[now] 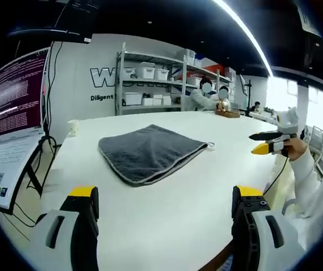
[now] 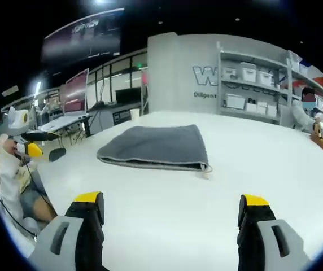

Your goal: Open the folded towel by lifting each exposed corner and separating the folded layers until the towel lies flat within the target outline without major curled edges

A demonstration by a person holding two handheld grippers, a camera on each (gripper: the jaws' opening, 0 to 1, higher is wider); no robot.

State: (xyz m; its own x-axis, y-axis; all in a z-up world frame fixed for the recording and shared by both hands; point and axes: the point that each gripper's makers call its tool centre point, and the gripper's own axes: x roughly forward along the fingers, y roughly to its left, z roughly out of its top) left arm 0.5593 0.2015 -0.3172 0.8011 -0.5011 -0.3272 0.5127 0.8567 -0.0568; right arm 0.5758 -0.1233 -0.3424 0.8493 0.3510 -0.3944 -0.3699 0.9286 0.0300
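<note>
A grey towel point(image 1: 150, 149) lies folded on the white table point(image 1: 167, 226), its pale-edged corner pointing toward me. In the right gripper view the towel point(image 2: 156, 145) shows its folded edge along the near side, with a small loop at the right corner. My left gripper point(image 1: 166, 195) hovers over the near table edge, open and holding nothing, well short of the towel. My right gripper point(image 2: 171, 199) is open too, with bare table between its jaws. The right gripper point(image 1: 266, 143) also appears in the left gripper view, held by a hand beyond the table's right side. The left gripper point(image 2: 46, 145) shows at the far left of the right gripper view.
A white cup point(image 1: 73, 127) stands near the table's far left edge. A monitor point(image 1: 14, 93) and a laptop sit off the left side. Metal shelves point(image 1: 150, 79) with boxes line the back wall. People point(image 1: 206, 96) sit at the far end by a wooden object point(image 1: 227, 113).
</note>
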